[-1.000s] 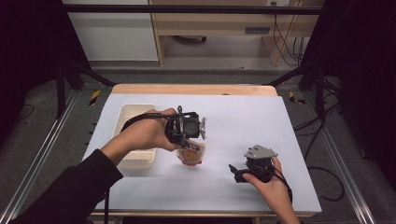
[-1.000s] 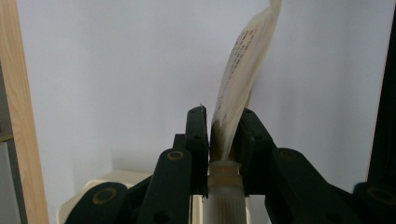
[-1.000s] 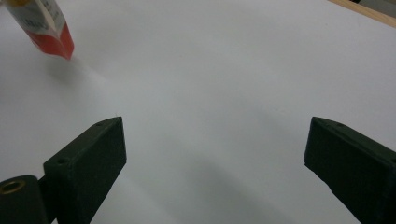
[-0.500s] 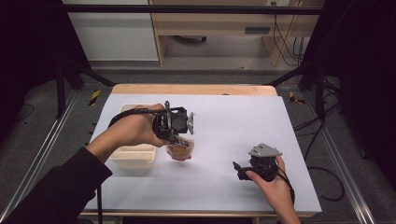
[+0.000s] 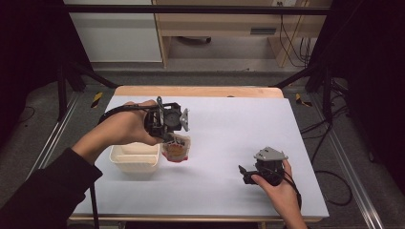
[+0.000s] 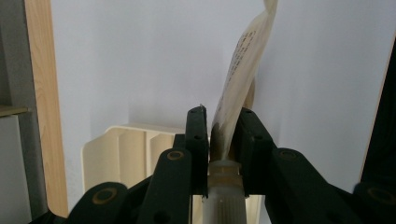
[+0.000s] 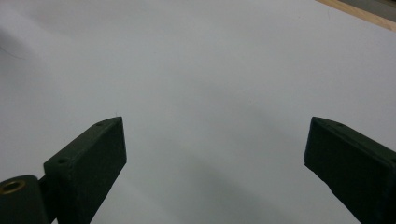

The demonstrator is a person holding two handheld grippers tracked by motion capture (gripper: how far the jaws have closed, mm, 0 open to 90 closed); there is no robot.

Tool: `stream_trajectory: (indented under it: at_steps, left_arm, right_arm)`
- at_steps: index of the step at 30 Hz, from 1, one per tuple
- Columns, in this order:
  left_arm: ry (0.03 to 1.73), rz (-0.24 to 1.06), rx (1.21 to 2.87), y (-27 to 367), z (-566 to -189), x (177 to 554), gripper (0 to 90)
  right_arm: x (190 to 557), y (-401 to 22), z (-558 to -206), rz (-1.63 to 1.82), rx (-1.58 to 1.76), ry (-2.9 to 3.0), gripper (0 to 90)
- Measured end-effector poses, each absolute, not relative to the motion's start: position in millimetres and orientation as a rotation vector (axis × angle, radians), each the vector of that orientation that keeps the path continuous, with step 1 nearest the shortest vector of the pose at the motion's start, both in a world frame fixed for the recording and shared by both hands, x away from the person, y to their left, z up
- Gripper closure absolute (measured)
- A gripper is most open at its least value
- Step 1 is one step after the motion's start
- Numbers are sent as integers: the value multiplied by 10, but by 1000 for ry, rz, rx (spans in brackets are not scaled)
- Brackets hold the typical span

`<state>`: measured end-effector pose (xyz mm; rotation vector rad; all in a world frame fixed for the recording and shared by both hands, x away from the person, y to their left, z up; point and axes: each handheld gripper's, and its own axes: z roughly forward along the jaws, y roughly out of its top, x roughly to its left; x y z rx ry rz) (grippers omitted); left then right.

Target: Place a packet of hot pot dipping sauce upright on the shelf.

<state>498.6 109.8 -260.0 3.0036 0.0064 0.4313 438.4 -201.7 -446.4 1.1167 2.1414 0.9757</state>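
A red and orange spouted pouch (image 5: 176,149) hangs just above the white table beside a cream bin (image 5: 134,157). My left gripper (image 5: 173,137) is shut on the pouch's neck by the white cap. In the left gripper view the pouch (image 6: 240,70) rises pale and flat between the jaws of the left gripper (image 6: 220,126), with the ribbed bin (image 6: 126,149) below and to the left. My right gripper (image 5: 244,173) rests low at the table's right front, held by a hand. Its jaws stand wide apart with nothing between them, as the right gripper (image 7: 215,144) shows over bare table.
The white table top (image 5: 239,124) has a wooden back edge (image 5: 198,90). Black frame legs and cables stand on the floor to either side. The bin sits near the table's left front, partly under the left forearm (image 5: 102,136).
My left gripper has carried the pouch leftward and slightly away, ending right beside the cream bin. The right gripper has hardly moved.
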Motion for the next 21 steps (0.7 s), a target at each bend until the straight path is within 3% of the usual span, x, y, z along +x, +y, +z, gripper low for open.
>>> stream_trajectory:
  at_steps: [21]
  left_arm:
    - [118,503,2985,1515,-2307,5077,761]
  right_arm:
    - [4388,-2061,-4460,974,1152,2124,64]
